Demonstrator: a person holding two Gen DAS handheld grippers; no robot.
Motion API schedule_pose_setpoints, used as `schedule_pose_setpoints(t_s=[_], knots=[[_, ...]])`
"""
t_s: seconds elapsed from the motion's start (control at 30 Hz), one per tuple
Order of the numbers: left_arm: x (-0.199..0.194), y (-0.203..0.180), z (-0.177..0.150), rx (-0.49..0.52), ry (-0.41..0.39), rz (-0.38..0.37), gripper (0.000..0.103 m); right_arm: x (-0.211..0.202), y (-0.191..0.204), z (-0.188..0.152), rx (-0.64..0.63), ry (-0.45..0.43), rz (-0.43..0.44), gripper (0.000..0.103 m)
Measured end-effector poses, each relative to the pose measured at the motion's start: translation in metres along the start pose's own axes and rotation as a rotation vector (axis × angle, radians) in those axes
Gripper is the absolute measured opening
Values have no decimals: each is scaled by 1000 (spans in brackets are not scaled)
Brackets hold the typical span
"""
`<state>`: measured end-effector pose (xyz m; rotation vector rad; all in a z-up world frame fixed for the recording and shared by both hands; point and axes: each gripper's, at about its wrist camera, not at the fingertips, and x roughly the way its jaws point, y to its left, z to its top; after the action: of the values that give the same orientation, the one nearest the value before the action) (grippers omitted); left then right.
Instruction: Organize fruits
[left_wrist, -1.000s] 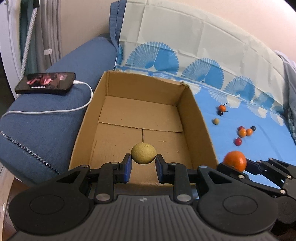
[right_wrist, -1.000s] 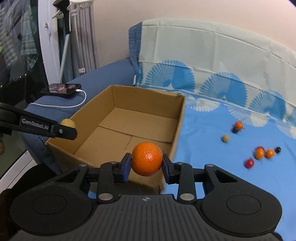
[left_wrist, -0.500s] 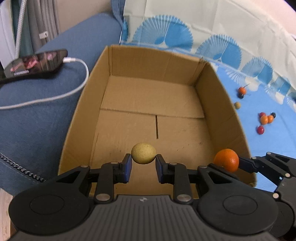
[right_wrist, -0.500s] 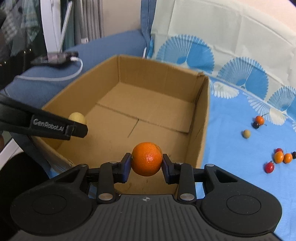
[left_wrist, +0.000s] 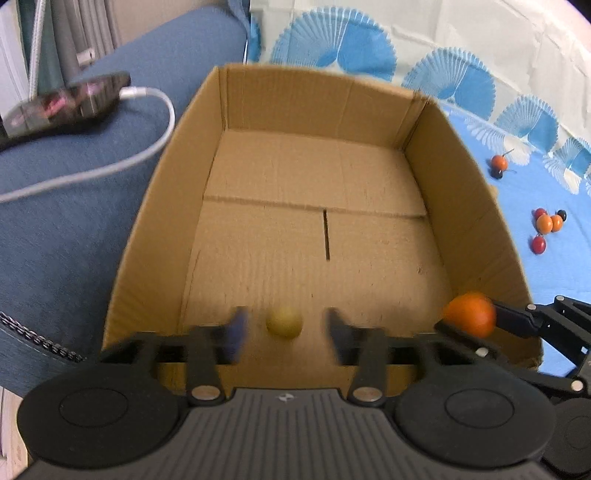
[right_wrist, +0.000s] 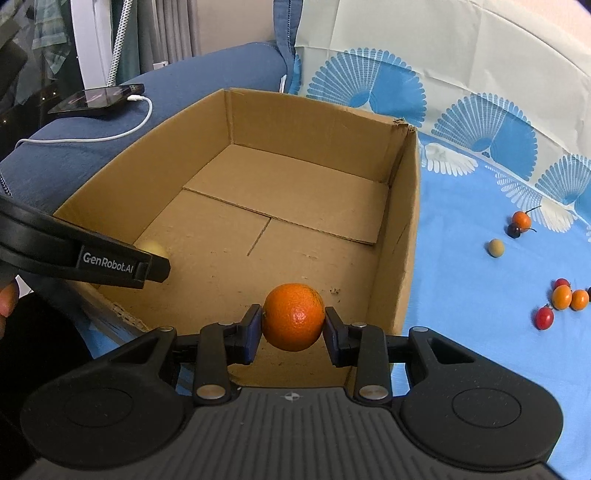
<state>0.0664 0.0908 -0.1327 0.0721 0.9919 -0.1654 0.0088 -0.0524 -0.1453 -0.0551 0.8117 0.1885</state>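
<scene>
A blue patterned sheet (right_wrist: 461, 266) is spread beneath everything, and on it an open cardboard box (left_wrist: 476, 221) is set, flanked on its far left by a blue cushion (left_wrist: 74, 229) on which a phone (right_wrist: 98, 99) is left charging. Both grippers are held over the box's near end, pointed down into it. The left gripper (left_wrist: 284, 334) is seen with its jaws opening and blurred; the yellow-green fruit (left_wrist: 284, 322) sits between them, touched by neither pad, and is judged to be dropping straight to the cardboard floor below. The right gripper (right_wrist: 293, 330) is also opening, yet the orange (right_wrist: 293, 316) is bracketed closely by both pads — whether contact is already lost cannot be told. The orange lies directly ahead of its own jaws, just inside the box's right wall, so only a release is needed. Small red, orange and dark fruits (right_wrist: 561, 297) are scattered well to the right — nearer the right hand.
</scene>
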Motion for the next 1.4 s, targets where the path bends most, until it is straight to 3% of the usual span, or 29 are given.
schedule_pose_setpoints(t_s=[0.03, 0.07, 0.1, 0.13, 0.23, 0.43, 0.7, 1.1, 1.4], knots=[[-6, -2, 0, 2, -33, 1, 99, -3, 1, 0, -1, -8, -10, 61], [-14, -3, -1, 5, -73, 10, 103, -7, 1, 0, -2, -22, -24, 68], [-20, -5, -2, 12, -101, 26, 103, -13, 1, 1, -4, -39, -34, 75], [-25, -7, -2, 26, -109, 35, 103, -21, 1, 1, -10, -56, -35, 76], [-39, -9, -5, 36, -90, 64, 103, -45, 3, -1, -15, -93, -50, 89], [-79, -5, -38, -31, -104, 70, 103, -99, 7, -20, 0, -146, -49, 98], [-120, -20, -79, -15, -130, 55, 103, -148, 2, -41, 58, -194, -54, 100], [-157, -51, -94, 46, -204, 62, 103, -194, 2, -66, 50, -287, -74, 102], [-172, -55, -100, 53, -230, 82, 103, -206, 2, -72, 53, -316, -66, 102]])
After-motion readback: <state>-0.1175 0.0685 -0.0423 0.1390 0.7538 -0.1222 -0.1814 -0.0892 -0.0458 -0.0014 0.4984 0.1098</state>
